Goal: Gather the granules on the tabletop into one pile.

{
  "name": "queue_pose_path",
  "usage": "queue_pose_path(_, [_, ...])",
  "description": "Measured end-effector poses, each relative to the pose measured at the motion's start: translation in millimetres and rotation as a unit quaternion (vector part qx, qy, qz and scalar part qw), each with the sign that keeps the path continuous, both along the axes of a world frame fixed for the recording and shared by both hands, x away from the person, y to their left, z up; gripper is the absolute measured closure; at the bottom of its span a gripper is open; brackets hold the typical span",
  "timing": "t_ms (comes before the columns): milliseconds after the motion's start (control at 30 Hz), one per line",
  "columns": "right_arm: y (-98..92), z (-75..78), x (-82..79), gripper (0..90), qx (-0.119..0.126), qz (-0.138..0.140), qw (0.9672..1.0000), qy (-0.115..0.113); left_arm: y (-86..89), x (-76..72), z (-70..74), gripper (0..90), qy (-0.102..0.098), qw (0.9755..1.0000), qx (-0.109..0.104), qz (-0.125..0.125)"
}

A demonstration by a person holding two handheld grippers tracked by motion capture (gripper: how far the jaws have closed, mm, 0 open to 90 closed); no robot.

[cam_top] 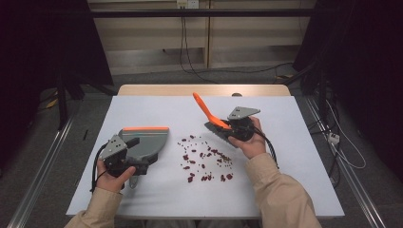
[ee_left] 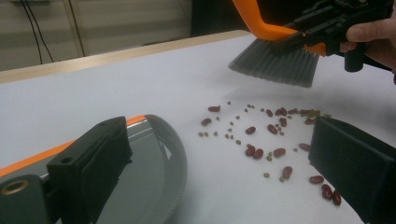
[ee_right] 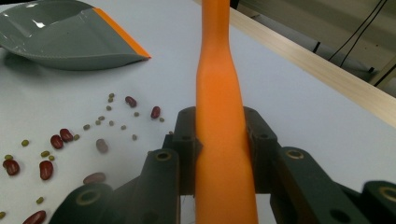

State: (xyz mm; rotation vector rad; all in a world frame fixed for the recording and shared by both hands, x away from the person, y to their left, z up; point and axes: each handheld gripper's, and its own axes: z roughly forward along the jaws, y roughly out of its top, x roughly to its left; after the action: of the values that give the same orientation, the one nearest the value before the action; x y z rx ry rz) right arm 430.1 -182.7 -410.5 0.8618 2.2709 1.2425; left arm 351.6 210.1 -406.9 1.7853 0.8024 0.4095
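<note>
White table carries scattered beans. Right gripper pinches brush raised just beyond them; left gripper clamps dustpan resting left of them. Sweeping not yet begun; next, lower the bristles and draw toward the pan.

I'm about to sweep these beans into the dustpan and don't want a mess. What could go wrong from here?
1. The beans lie widely scattered, red ones and tiny green ones; a fast stroke could flick some off the table.
2. The right claw grips the brush by its smooth orange handle; pressing down might twist it.
3. The dustpan, held by the left claw, sits well aside, so beans may miss its orange lip.
</note>
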Motion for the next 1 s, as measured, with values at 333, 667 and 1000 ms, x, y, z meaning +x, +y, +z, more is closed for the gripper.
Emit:
queue_pose_path(333, [12.2,0.9,17.5,71.3,-0.010,0.013,0.9998,-0.006,5.8,-2.2,-0.6,5.4,0.003,1.0000,0.001,0.002])
queue_pose_path(667, [27.5,-3.6,38.6,71.3,-0.017,0.030,0.9993,-0.015,7.6,-0.5,-2.7,5.3,0.007,1.0000,0.000,0.000])
queue_pose_path(1000, [51.8,-14.9,55.3,71.3,-0.042,0.047,0.9976,-0.027,6.3,1.3,-4.7,5.3,0.013,0.9999,-0.004,-0.008])
